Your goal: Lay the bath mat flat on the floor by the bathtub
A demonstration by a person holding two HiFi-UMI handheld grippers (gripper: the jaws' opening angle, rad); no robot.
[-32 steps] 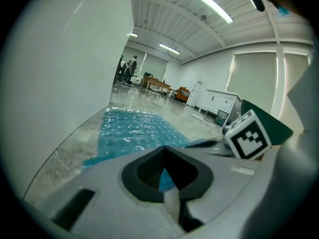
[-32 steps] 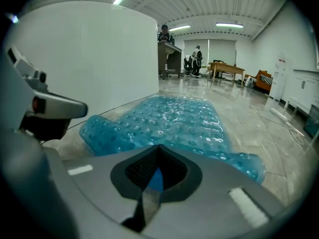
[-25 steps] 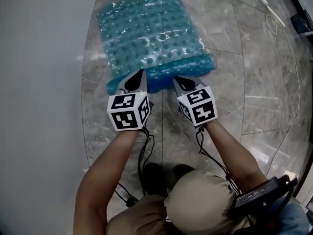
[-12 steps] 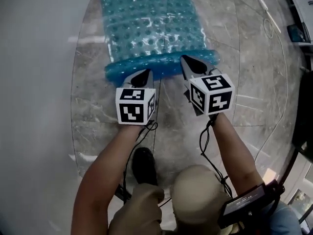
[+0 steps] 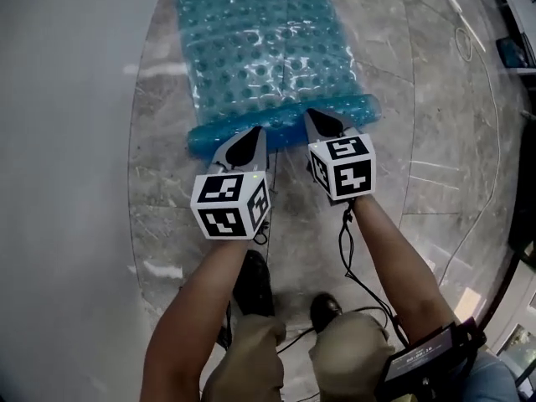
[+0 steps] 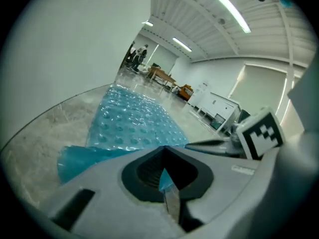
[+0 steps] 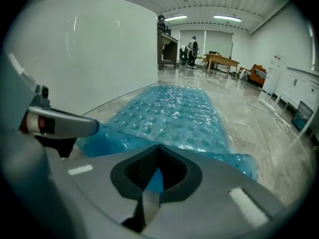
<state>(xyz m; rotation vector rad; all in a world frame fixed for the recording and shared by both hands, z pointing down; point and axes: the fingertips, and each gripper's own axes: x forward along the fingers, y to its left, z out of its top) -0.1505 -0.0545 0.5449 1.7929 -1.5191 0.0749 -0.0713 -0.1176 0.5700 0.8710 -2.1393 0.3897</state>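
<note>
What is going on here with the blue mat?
A person holds a gripper in each hand. The left gripper and the right gripper are shut on the near edge of the blue bath mat. The mat lies mostly flat on the floor beside the white bathtub; only that near edge is curled up.

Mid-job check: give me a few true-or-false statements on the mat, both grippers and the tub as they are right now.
1. The left gripper and the right gripper are both shut on the near edge of the mat. True.
2. The mat lies completely flat. False: its near edge is curled up where the fingers hold it.
3. The bathtub is on the person's right. False: it is on the left.
4. The mat is blue and bumpy. True.
</note>
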